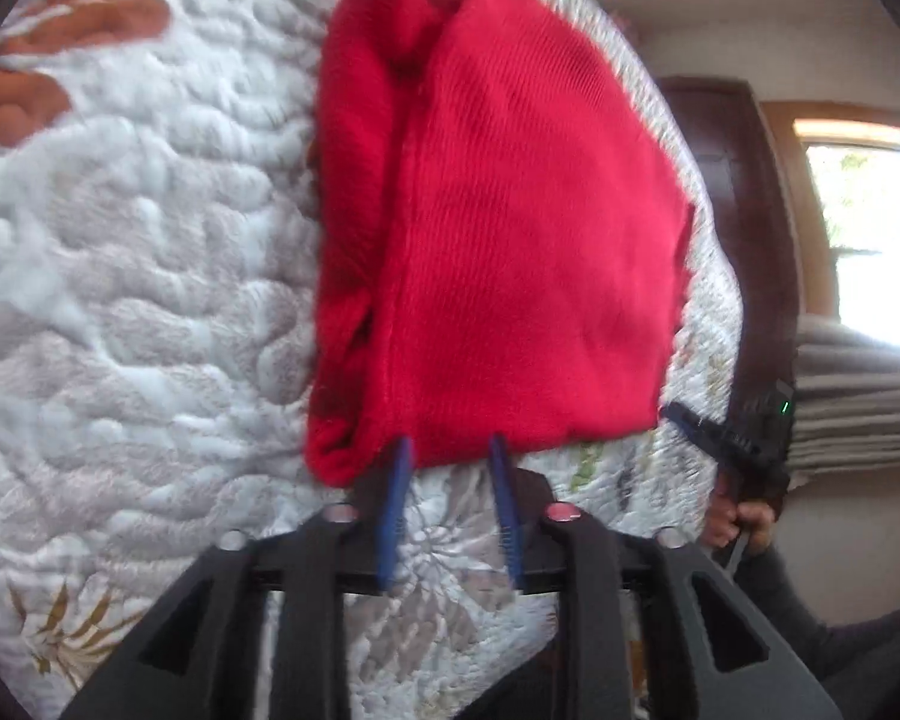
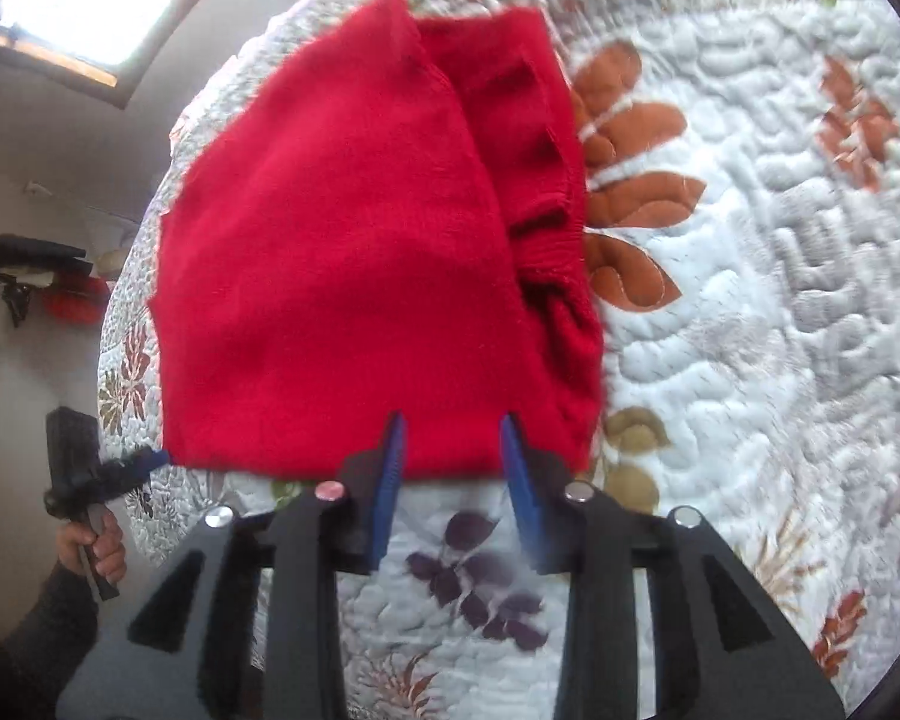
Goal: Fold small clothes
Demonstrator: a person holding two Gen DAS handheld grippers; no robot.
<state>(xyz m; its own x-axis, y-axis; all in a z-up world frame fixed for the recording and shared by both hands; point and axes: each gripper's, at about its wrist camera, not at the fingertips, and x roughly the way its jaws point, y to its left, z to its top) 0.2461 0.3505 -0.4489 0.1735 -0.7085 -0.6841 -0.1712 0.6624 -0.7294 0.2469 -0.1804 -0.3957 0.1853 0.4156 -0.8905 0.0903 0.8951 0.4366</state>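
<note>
A folded red knit garment (image 1: 498,222) lies flat on a white quilted bedspread (image 1: 132,276); one bunched part of it sits along its left side in the left wrist view. My left gripper (image 1: 450,447) is open, its blue fingertips just at the garment's near edge with nothing between them. In the right wrist view the same red garment (image 2: 342,252) lies ahead, its bunched part on the right. My right gripper (image 2: 455,425) is open too, tips over the near hem. Each gripper shows at the other view's side: the right gripper (image 1: 690,423) and the left gripper (image 2: 144,459).
The bedspread (image 2: 750,276) carries orange, brown and purple leaf prints. The bed's edge runs close beside the garment. Beyond it are a dark wooden frame (image 1: 744,192), a bright window (image 1: 870,228), and a person's hand (image 2: 93,546) on a gripper handle.
</note>
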